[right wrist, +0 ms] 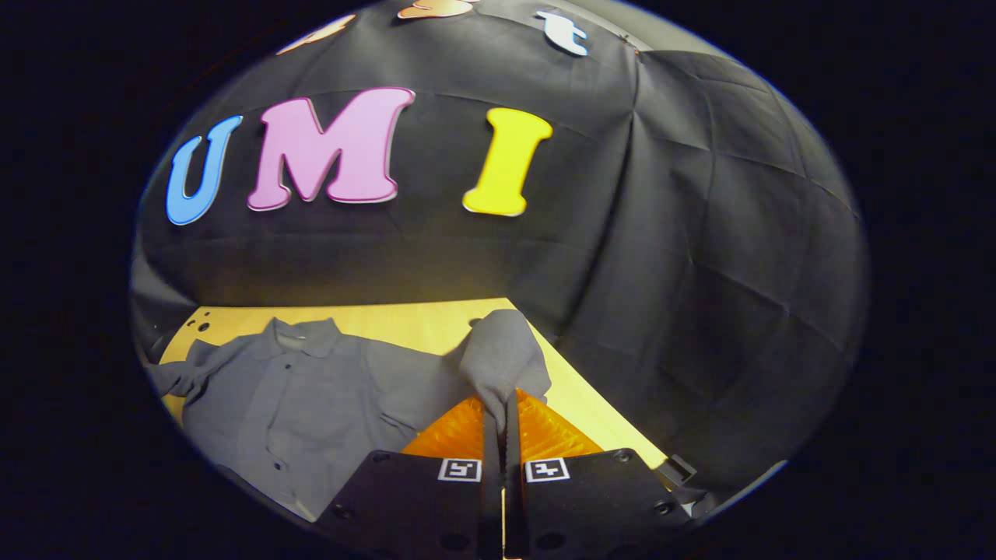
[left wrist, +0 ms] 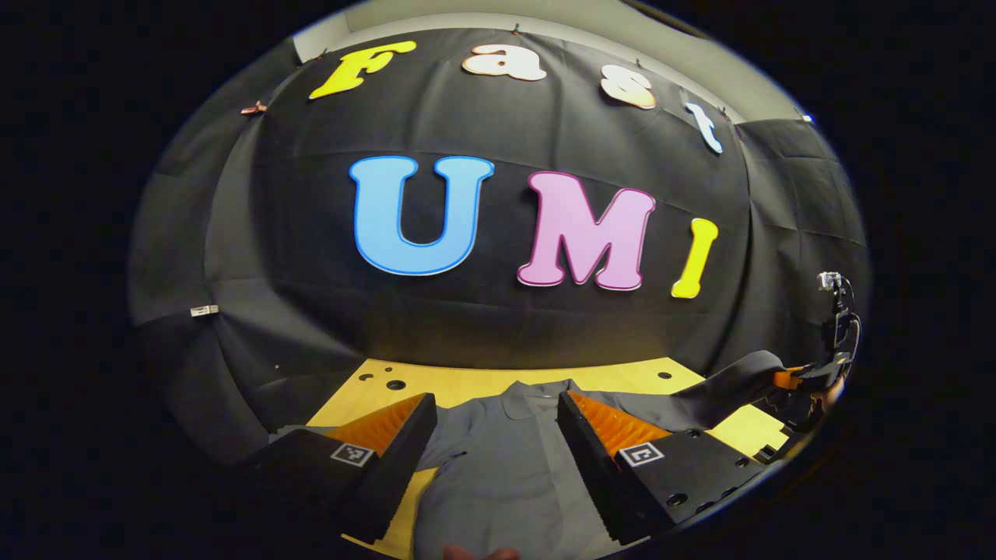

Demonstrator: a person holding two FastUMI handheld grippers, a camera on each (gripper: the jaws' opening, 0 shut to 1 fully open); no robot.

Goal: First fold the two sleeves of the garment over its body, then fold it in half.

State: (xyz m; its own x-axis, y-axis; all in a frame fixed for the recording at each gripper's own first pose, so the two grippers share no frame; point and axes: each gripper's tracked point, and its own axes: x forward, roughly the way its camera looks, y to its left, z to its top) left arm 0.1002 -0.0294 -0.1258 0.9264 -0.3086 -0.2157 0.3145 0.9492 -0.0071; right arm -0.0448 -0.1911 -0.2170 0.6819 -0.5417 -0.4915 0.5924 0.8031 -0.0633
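Shirt: woven cloth, matt, soft, with light creases across the body and small smooth buttons down the front placket. Its sleeve is the same matt cloth, bunched into folds where the fingers of the right gripper press on it from both sides.

Table: wood-look board, smooth, with a faint satin sheen under the light and a few drilled holes near the far edge.

Left gripper: finger bodies look like hard matt plastic with a slightly grainy surface; the inner pads are ribbed and rubbery-looking. Square printed markers on top are flat and paper-like.

Booth wall: matt cloth, wrinkled, with visible fold lines.
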